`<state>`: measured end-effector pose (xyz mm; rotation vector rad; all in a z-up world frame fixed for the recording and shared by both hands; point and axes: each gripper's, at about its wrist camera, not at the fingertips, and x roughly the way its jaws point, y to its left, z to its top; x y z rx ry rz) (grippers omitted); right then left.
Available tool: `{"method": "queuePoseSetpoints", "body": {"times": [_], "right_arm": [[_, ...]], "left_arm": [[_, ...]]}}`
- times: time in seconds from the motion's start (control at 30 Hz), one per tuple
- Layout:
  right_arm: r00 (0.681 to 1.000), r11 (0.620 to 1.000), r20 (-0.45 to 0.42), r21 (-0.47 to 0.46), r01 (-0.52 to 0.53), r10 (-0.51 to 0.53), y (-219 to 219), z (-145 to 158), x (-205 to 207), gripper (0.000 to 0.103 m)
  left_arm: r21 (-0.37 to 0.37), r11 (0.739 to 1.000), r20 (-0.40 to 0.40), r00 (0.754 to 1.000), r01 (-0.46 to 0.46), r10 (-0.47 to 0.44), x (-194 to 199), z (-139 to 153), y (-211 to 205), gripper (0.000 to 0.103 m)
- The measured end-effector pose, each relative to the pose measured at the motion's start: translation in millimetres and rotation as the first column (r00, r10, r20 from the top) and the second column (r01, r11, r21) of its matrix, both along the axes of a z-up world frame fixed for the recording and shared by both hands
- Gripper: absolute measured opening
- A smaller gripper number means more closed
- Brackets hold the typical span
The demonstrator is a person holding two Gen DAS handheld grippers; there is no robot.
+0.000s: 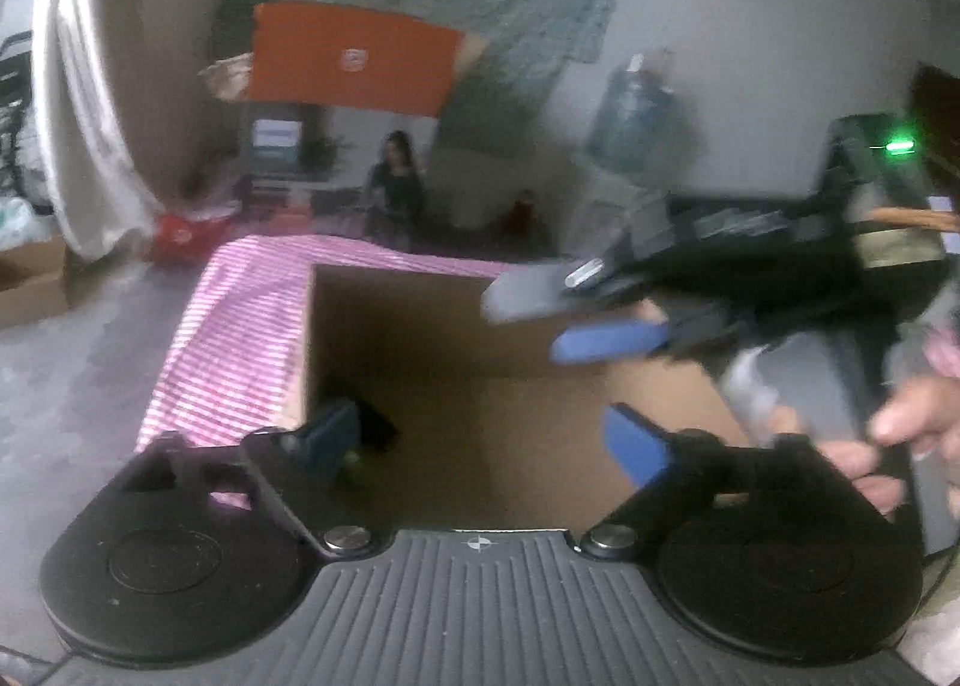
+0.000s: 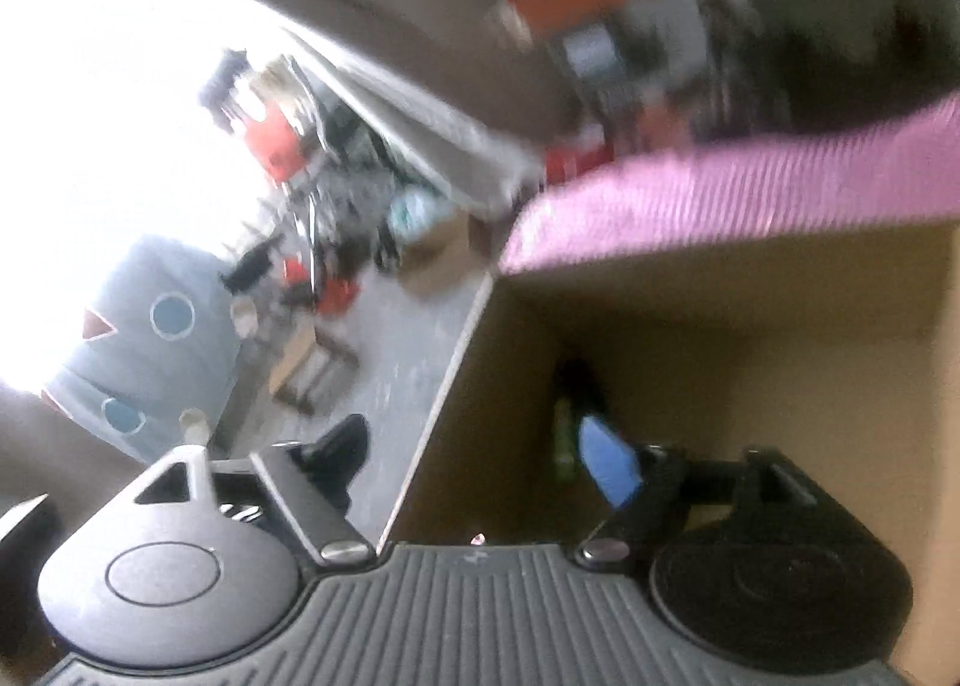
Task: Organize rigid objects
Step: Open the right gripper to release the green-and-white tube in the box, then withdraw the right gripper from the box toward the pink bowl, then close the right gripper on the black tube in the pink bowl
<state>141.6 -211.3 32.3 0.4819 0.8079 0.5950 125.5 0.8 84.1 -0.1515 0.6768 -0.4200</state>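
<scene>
Hovering over an open cardboard box [image 1: 432, 386], the left gripper [image 1: 480, 440] has its blue-padded fingers [image 1: 636, 446] spread wide with nothing between them. The right gripper [image 1: 540, 320] reaches in from the right edge, its fingers likewise parted and empty, a hand [image 1: 900, 446] on its handle. A dark object [image 1: 375, 422], possibly with something green beside it, lies in the box's near left corner; blur hides what it is. Beyond the box's far edge runs a pink striped cloth [image 1: 240, 338].
</scene>
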Motion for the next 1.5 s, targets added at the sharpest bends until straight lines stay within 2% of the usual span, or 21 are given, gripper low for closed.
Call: {"method": "queuePoseSetpoints", "body": {"times": [0.03, 0.13, 0.23, 0.3, 0.37, 0.47, 0.53, 0.63, 0.73, 0.77, 0.83, 0.9, 0.97, 1.03, 1.17, 1.27, 1.37, 1.43, 1.5], "right_arm": [[0.998, 1.000, 0.065, -0.016, 0.018, -0.017, -8.3, 10.0, -23.4, 0.103], [0.974, 0.992, 0.215, -0.091, 0.087, -0.066, -15.2, 26.1, -69.8, 0.103], [0.949, 0.953, 0.292, -0.232, 0.194, -0.122, -13.1, 25.8, -113.4, 0.103], [0.934, 0.898, 0.323, -0.351, 0.265, -0.150, -9.1, 16.7, -138.7, 0.103], [0.920, 0.827, 0.354, -0.458, 0.326, -0.167, -7.6, 6.8, -159.4, 0.103], [0.904, 0.722, 0.366, -0.563, 0.403, -0.220, 0.4, -10.9, -178.6, 0.103], [0.896, 0.702, 0.356, -0.567, 0.432, -0.264, -2.2, -19.3, -187.5, 0.103], [0.887, 0.732, 0.330, -0.508, 0.455, -0.322, -12.9, -31.3, -190.1, 0.103], [0.877, 0.790, 0.321, -0.395, 0.468, -0.359, -29.3, -43.9, -199.1, 0.103], [0.874, 0.810, 0.310, -0.351, 0.470, -0.373, -35.6, -49.0, -201.2, 0.103], [0.873, 0.844, 0.277, -0.258, 0.470, -0.401, -44.8, -61.9, -205.0, 0.103], [0.873, 0.859, 0.234, -0.197, 0.473, -0.427, -51.8, -73.3, -205.0, 0.103], [0.877, 0.868, 0.193, -0.159, 0.471, -0.440, -53.6, -88.8, -200.8, 0.103], [0.890, 0.887, 0.137, -0.105, 0.450, -0.435, -57.6, -101.1, -196.3, 0.103], [0.917, 0.918, 0.032, 0.022, 0.397, -0.398, -65.9, -118.7, -189.2, 0.095], [0.924, 0.921, -0.012, 0.077, 0.381, -0.381, -70.6, -128.5, -183.5, 0.082], [0.932, 0.919, -0.072, 0.152, 0.363, -0.356, -74.6, -140.9, -175.6, 0.070], [0.935, 0.919, -0.094, 0.175, 0.353, -0.341, -72.5, -147.0, -171.1, 0.065], [0.939, 0.924, -0.101, 0.171, 0.342, -0.329, -69.3, -150.5, -168.6, 0.060]], "left_arm": [[-0.012, 1.000, -0.001, 1.000, 0.015, -0.015, -6.3, -0.3, -0.6, 0.099], [-0.062, 0.997, -0.049, 0.997, 0.048, -0.051, -19.0, -8.9, -3.9, 0.103], [-0.097, 0.993, -0.113, 0.990, 0.073, -0.084, -27.5, -24.6, -8.4, 0.103], [-0.096, 0.992, -0.127, 0.987, 0.087, -0.099, -35.4, -35.2, -13.5, 0.103], [-0.102, 0.988, -0.124, 0.984, 0.118, -0.130, -45.3, -44.0, -16.8, 0.103], [-0.143, 0.978, -0.141, 0.975, 0.152, -0.173, -53.9, -58.1, -22.2, 0.103], [-0.167, 0.974, -0.153, 0.972, 0.154, -0.180, -57.6, -64.6, -23.6, 0.103], [-0.163, 0.973, -0.151, 0.970, 0.166, -0.191, -60.4, -69.0, -25.0, 0.103], [-0.116, 0.979, -0.122, 0.976, 0.166, -0.180, -64.9, -73.4, -28.9, 0.103], [-0.083, 0.983, -0.102, 0.980, 0.163, -0.171, -67.3, -74.5, -32.6, 0.103], [0.029, 0.987, -0.064, 0.985, 0.160, -0.158, -74.5, -77.5, -44.5, 0.103], [0.164, 0.972, -0.013, 0.986, 0.168, -0.168, -81.9, -82.6, -61.9, 0.103], [0.243, 0.954, -0.002, 0.983, 0.178, -0.183, -84.3, -89.8, -74.8, 0.103], [0.270, 0.943, 0.001, 0.980, 0.193, -0.201, -85.1, -95.1, -81.7, 0.102], [0.307, 0.926, 0.026, 0.971, 0.218, -0.238, -88.0, -100.6, -90.2, 0.088], [0.331, 0.913, 0.028, 0.965, 0.238, -0.262, -86.3, -102.9, -97.9, 0.074], [0.318, 0.911, 0.004, 0.960, 0.264, -0.279, -80.6, -106.5, -100.5, 0.060], [0.312, 0.909, -0.005, 0.957, 0.278, -0.291, -78.8, -108.4, -101.4, 0.056], [0.314, 0.904, -0.009, 0.952, 0.292, -0.305, -80.0, -110.5, -103.6, 0.045]]}}
